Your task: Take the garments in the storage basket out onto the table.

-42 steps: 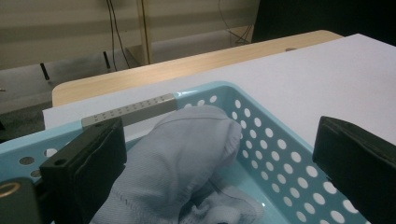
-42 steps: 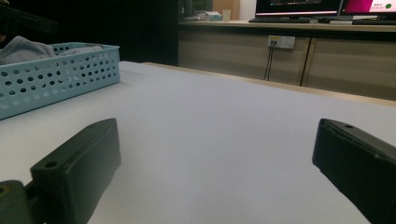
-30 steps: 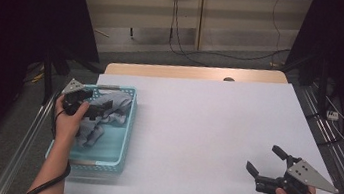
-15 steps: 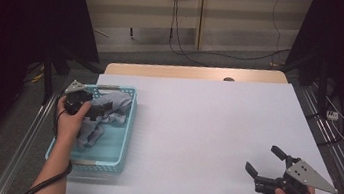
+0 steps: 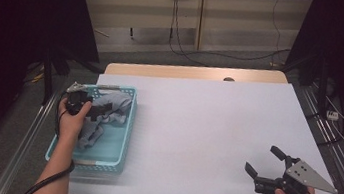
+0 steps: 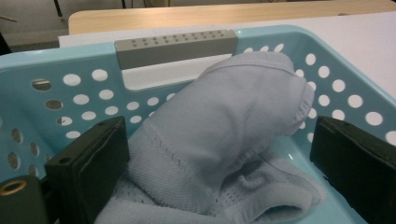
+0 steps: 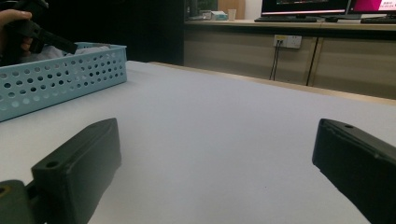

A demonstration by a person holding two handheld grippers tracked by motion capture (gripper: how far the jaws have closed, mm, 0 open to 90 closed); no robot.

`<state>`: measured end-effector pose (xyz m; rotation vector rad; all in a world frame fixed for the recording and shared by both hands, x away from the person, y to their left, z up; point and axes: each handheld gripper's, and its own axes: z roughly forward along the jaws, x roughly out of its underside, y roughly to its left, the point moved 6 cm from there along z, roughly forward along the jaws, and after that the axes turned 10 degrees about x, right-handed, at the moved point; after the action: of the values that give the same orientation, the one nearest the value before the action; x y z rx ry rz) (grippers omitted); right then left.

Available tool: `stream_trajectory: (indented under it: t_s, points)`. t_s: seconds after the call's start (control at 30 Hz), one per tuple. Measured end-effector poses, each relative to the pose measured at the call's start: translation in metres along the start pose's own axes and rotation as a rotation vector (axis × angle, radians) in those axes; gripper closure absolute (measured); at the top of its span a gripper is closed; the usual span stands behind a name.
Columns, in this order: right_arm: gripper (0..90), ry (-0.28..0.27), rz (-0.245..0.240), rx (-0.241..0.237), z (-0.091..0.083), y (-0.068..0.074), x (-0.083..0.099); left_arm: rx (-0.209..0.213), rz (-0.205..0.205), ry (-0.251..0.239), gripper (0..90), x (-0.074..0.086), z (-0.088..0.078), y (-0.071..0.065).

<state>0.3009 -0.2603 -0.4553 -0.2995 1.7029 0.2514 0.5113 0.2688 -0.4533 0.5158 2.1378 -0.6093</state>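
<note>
A light blue perforated basket [image 5: 122,147] sits at the table's left side, and a crumpled grey cloth [image 5: 114,105] lies in it. My left gripper [image 5: 99,109] is low inside the basket, open. In the left gripper view its jaws stand wide on either side of a raised fold of the cloth [image 6: 233,107], without pressing it. The basket's far wall [image 6: 70,53] and grey handle strip [image 6: 175,45] rise behind the fold. My right gripper [image 5: 261,159] rests near the table's front right edge, open, with bare table between its jaws [image 7: 219,140].
The white tabletop [image 5: 207,122] spreads between the basket and the right gripper. In the right gripper view the basket [image 7: 60,74] stands far left, with the other hand above it. A wooden strip [image 5: 193,72] edges the table's far side. Cables lie on the floor beyond.
My left gripper has drawn back slightly toward the basket's left side, uncovering more of the grey cloth. The right gripper has not moved.
</note>
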Motion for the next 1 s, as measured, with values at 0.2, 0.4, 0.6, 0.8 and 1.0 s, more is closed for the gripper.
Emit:
stream_trajectory:
  t_s: [0.2, 0.4, 0.6, 0.8, 1.0]
  points:
    - [0.9, -0.001, -0.002, -0.003, 0.000, 0.001, 0.000, -0.024, -0.004, 0.046, 5.1, 0.003, 0.004, 0.003]
    - [1.0, -0.002, -0.003, -0.008, 0.000, 0.001, -0.001, -0.038, -0.013, 0.096, 5.4, 0.006, 0.011, 0.005]
    - [1.0, -0.002, -0.004, -0.012, -0.001, 0.002, -0.001, -0.024, -0.018, 0.151, 4.7, 0.012, 0.016, 0.006]
    - [1.3, -0.002, -0.001, -0.016, -0.001, 0.003, -0.001, 0.024, -0.074, 0.208, 4.9, 0.023, 0.023, 0.008]
    - [1.4, -0.002, 0.000, -0.018, -0.001, 0.003, -0.001, -0.016, -0.078, 0.264, 6.4, 0.027, 0.029, 0.010]
